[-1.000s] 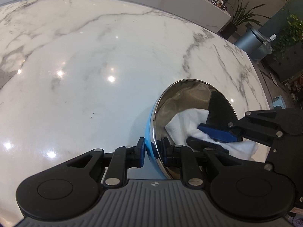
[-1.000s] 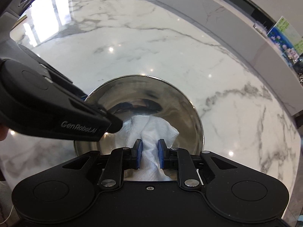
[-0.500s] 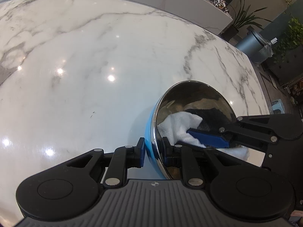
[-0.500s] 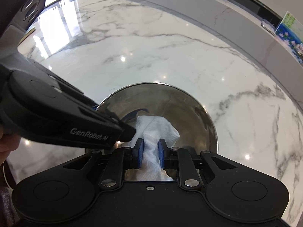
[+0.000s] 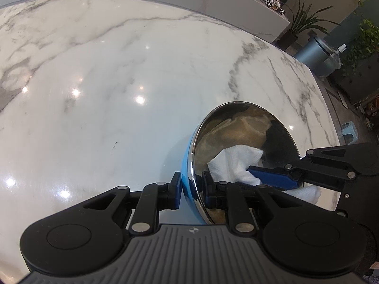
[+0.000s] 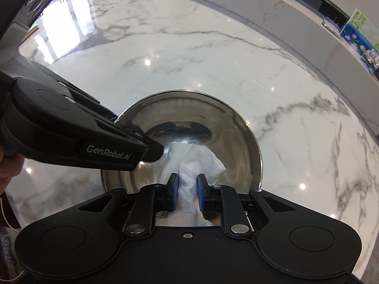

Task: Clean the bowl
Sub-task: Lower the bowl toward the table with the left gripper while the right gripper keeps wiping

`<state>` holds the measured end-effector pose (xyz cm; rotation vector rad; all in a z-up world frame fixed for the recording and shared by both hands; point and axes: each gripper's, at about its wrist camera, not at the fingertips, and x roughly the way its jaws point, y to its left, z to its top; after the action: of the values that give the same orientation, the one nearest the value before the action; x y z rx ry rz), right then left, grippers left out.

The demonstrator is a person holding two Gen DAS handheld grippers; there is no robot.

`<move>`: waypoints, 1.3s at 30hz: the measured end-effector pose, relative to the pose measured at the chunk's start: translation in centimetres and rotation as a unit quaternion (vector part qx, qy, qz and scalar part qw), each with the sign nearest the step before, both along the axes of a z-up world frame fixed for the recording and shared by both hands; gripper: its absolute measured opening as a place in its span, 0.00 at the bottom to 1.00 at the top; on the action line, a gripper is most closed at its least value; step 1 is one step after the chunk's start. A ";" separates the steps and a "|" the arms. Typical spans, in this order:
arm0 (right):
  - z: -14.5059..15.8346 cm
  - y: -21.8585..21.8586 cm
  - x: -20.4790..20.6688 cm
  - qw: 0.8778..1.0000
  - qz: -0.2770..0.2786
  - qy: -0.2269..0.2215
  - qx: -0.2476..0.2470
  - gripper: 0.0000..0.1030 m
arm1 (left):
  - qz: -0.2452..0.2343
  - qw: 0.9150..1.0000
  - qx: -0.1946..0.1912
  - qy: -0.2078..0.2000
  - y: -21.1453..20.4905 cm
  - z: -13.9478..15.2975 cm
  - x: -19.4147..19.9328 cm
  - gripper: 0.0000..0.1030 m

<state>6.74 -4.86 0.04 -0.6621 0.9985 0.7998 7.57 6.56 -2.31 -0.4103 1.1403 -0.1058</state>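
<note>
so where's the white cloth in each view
left wrist: white cloth lower right, inside the bowl, pinched by the right gripper.
right wrist: bottom centre, between that gripper's own jaws.
shared landmark: the bowl's shiny rim.

The white grey-veined marble desk (image 5: 118, 82) lies bare and open to the left of and beyond the shiny steel bowl with a blue outside (image 6: 227, 127). Inside the bowl, the crumpled white paper towel (image 6: 201, 161) fills the near part. The left tongs (image 5: 190, 190) straddle the rim, and the right tongs (image 6: 187, 193) block the near side from above.
</note>
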 end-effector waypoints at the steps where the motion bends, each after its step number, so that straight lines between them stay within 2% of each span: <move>1: 0.0 0.0 0.1 1.000 -0.002 -0.002 0.000 0.14 | 0.000 1.000 0.000 0.000 0.0 0.0 0.0 0.16; 9: -0.3 0.1 -0.1 1.000 0.003 -0.017 0.009 0.15 | -0.001 1.000 0.001 0.000 0.0 0.0 -0.1 0.16; 16: 0.7 -0.5 0.1 1.000 -0.007 -0.009 0.026 0.16 | 0.002 1.000 -0.001 0.000 0.1 0.0 0.1 0.16; 18: 1.0 -0.5 0.0 1.000 -0.006 -0.011 0.025 0.25 | 0.003 1.000 -0.001 0.000 0.0 0.0 0.0 0.16; 19: 1.0 -0.5 -0.1 1.000 -0.007 -0.012 0.023 0.34 | 0.003 1.000 -0.001 0.000 0.0 0.0 0.1 0.16; 20: 1.0 -0.5 -0.1 1.000 -0.007 -0.014 0.020 0.37 | 0.003 1.000 -0.001 0.000 0.0 0.0 0.1 0.16; 25: 0.2 -0.2 -0.1 1.000 0.000 0.001 0.019 0.37 | 0.003 1.000 -0.001 0.000 -0.1 0.0 0.0 0.16; 31: -0.2 -0.4 0.4 0.998 -0.018 0.027 0.047 0.36 | 0.003 1.000 -0.002 0.000 0.1 -0.1 0.0 0.16; 33: -0.2 -0.6 0.6 0.998 -0.030 0.027 0.053 0.32 | 0.002 1.000 -0.002 0.000 0.1 -0.1 0.0 0.16; 34: -0.2 -0.7 0.7 0.997 -0.041 0.023 0.055 0.18 | 0.002 1.000 -0.002 0.000 0.2 -0.1 0.0 0.16; 39: 0.0 -1.0 0.8 0.997 -0.058 0.007 0.057 0.16 | 0.001 1.000 0.000 -0.001 0.1 -0.1 0.0 0.16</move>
<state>7.58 -5.85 0.00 -0.4973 0.9862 0.7544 7.57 6.68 -2.41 -0.4121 1.1385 -0.1046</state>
